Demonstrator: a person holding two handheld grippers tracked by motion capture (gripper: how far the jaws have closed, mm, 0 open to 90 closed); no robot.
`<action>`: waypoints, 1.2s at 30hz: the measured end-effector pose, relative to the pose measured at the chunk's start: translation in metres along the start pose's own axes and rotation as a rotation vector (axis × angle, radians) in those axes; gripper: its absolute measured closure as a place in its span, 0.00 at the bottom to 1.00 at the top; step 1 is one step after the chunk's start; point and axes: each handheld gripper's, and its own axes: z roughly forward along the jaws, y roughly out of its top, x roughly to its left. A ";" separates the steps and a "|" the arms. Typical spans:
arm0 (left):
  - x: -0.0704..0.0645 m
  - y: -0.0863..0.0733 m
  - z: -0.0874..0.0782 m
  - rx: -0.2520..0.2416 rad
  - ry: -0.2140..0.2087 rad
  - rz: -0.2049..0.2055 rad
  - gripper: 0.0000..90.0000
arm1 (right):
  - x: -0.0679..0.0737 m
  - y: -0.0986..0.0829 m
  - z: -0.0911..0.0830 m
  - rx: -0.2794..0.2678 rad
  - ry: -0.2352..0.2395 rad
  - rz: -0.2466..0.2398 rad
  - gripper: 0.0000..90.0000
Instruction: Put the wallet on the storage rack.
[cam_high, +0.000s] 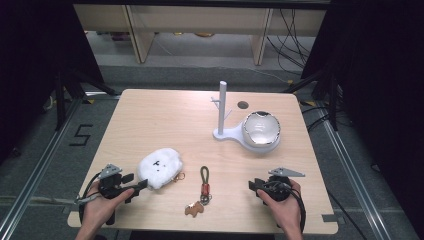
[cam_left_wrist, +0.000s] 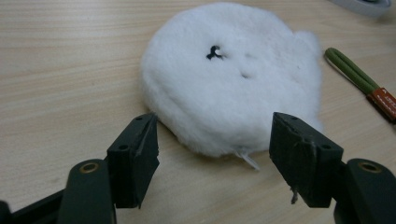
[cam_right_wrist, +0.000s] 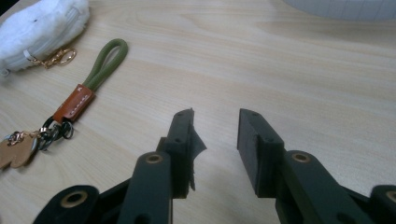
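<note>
Left gripper (cam_left_wrist: 212, 158) is sitting wide open, gripping nothing, jaws flanking the near edge of the white plush pouch (cam_left_wrist: 233, 88) lying flat on the table (cam_high: 150, 115). Right gripper (cam_right_wrist: 215, 140) is sitting partly open, empty, over bare wood.

Risks: soft pile is likely compressing and slipping if pinched shallow; the pouch's gold clasp (cam_right_wrist: 56, 57) (lying near the keychain (cam_high: 202, 192)) may be snagging it.

Count: 1 pouch, 1 keychain, 1 white stand (cam_high: 222, 107), 1 dish (cam_high: 261, 131), 2 grippers.

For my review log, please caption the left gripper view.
Open left hand-held gripper faces white fluffy pouch on wooden table; green keychain lies beside it.
</note>
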 end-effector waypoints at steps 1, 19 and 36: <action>0.000 0.003 0.000 0.003 0.001 0.000 0.36 | 0.000 0.001 -0.001 0.007 0.015 0.000 0.74; 0.016 0.064 0.012 0.287 0.029 0.054 0.36 | 0.011 0.016 -0.008 0.143 -0.005 -0.062 0.71; 0.022 0.075 0.063 0.452 0.029 -0.003 0.39 | 0.008 0.015 -0.010 0.131 0.076 -0.020 0.69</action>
